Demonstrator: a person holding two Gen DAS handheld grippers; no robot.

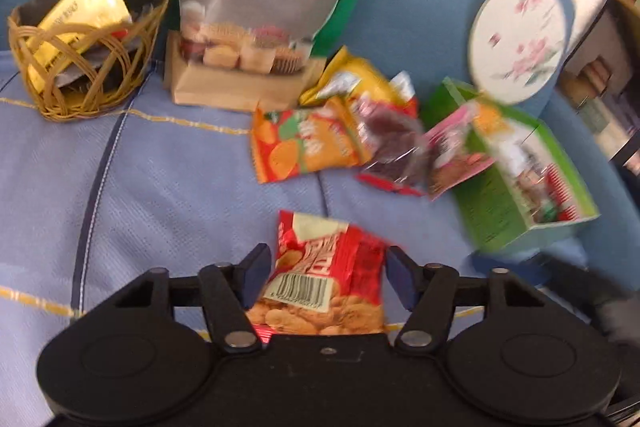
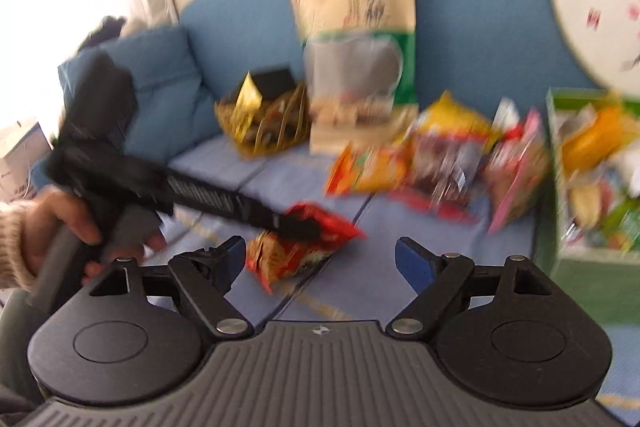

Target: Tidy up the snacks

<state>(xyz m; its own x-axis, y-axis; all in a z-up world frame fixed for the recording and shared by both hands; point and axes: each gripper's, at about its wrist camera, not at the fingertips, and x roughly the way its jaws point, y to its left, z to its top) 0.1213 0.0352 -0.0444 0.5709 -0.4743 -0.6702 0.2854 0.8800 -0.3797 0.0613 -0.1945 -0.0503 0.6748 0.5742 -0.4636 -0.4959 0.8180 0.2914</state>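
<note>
So the left gripper [image 1: 328,277] has a red snack packet [image 1: 326,279] sitting between its blue-padded fingers [image 1: 256,273]. The pads sit right at the packet's two edges, but the shot is blurry and I honestly can't tell if they're pinching it or just straddling it. The packet is shiny red foil with a white barcode patch facing the camera, a pale panel near its top and a picture of golden-brown nuts or crackers along the lower part. It looks a bit crumpled. In the right wrist view the same packet [image 2: 304,247] sits low over the blue quilted cushion [image 1: 140,163], with the left gripper's dark body reaching in from the left, held by a person's hand [image 2: 60,227] in a knit cuff. The right gripper [image 2: 320,259] is spread wide with nothing between its fingers. Further back there's a loose pile: an orange packet [image 1: 304,143], a yellow bag [image 1: 352,79], a clear-and-red packet [image 1: 390,147] and a pink one [image 1: 452,151] leaning on a green box [image 1: 516,167]. A wicker basket [image 1: 86,67] at back left holds a gold pouch [image 1: 80,19], next to a tall paper bag [image 1: 260,15] standing upright.
</note>
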